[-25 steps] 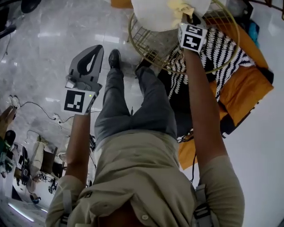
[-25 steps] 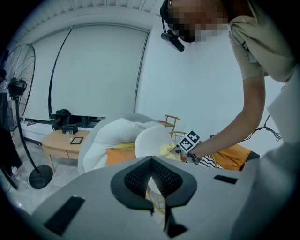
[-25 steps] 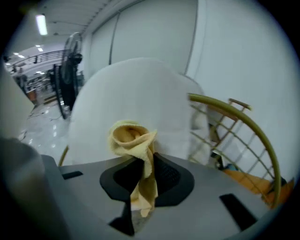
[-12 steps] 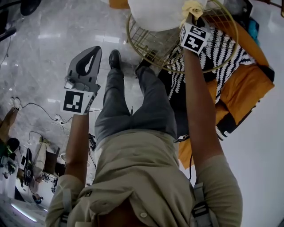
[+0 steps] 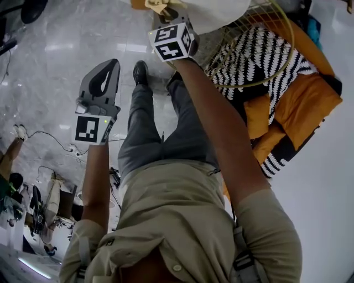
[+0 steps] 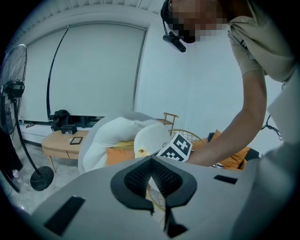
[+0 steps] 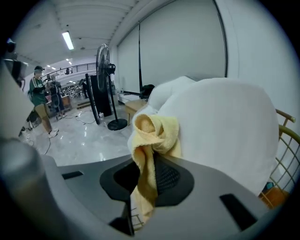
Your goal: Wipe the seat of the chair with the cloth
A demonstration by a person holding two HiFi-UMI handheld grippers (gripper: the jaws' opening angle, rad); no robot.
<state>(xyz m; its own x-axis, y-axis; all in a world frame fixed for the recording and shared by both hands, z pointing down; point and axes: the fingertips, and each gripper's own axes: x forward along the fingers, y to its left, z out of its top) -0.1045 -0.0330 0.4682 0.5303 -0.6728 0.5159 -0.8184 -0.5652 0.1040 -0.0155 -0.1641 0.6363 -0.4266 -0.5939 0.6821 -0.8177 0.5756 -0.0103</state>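
Observation:
My right gripper (image 5: 162, 9) is shut on a bunched yellow cloth (image 5: 156, 4) at the top edge of the head view. Its marker cube (image 5: 170, 41) sits just below. In the right gripper view the cloth (image 7: 152, 131) hangs down between the jaws of the right gripper (image 7: 150, 176) and lies against the chair's white cushion (image 7: 220, 126). That cushion (image 5: 221, 11) rests in a round gold wire chair frame (image 5: 271, 80). My left gripper (image 5: 113, 63) hangs over the marble floor, shut and holding nothing. In its own view the left gripper (image 6: 153, 177) faces the cushion (image 6: 150, 138).
A black-and-white patterned throw (image 5: 260, 50) and orange cushions (image 5: 310, 105) lie to the right of the chair. The person's legs and a black shoe (image 5: 142, 72) stand below it. Cables (image 5: 50, 138) trail on the floor at left. A standing fan (image 7: 104, 70) and a low wooden table (image 6: 61, 138) stand farther off.
My right gripper has swept left with the cloth, from the cushion's right side to its left edge. The left gripper has stayed about where it was.

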